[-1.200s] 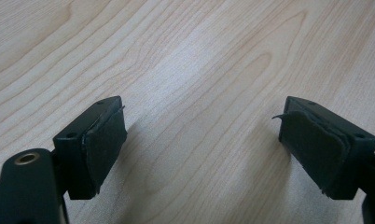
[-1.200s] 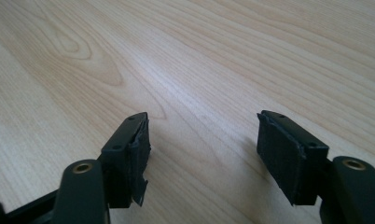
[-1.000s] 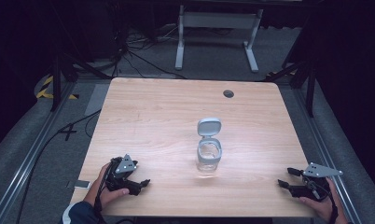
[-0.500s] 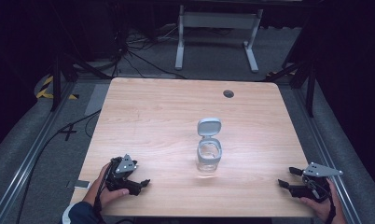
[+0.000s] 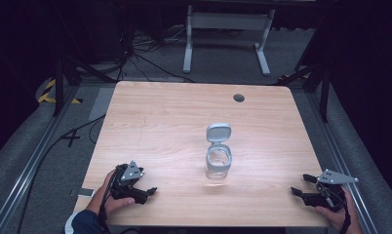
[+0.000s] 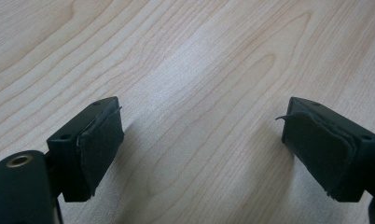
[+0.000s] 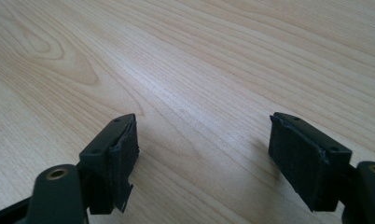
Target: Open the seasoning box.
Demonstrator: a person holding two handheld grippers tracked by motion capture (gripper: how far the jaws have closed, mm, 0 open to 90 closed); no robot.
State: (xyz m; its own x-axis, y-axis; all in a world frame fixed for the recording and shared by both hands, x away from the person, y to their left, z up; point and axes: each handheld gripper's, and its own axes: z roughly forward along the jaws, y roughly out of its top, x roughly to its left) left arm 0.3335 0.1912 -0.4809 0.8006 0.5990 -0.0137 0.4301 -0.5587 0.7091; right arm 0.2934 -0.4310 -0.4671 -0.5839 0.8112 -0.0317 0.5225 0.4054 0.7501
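Observation:
A clear glass jar (image 5: 217,163) stands upright near the middle of the wooden table (image 5: 160,117), its grey hinged lid (image 5: 218,132) flipped open toward the back. My left gripper (image 5: 147,192) rests on the table near the front left corner, held by a hand, and it is open. In the left gripper view its jaws stand wide apart over bare wood (image 6: 199,140). My right gripper (image 5: 301,185) rests near the front right corner, also open. Its jaws stand wide apart over bare wood (image 7: 202,158) in the right gripper view. Both grippers are far from the jar.
A small dark round hole (image 5: 239,97) sits in the table near its back edge. Beyond the table stands a white metal frame (image 5: 225,29) on the floor. Cables (image 5: 77,136) run along the floor to the left.
The right gripper has shifted very slightly toward the front right. The left gripper and the jar have not moved.

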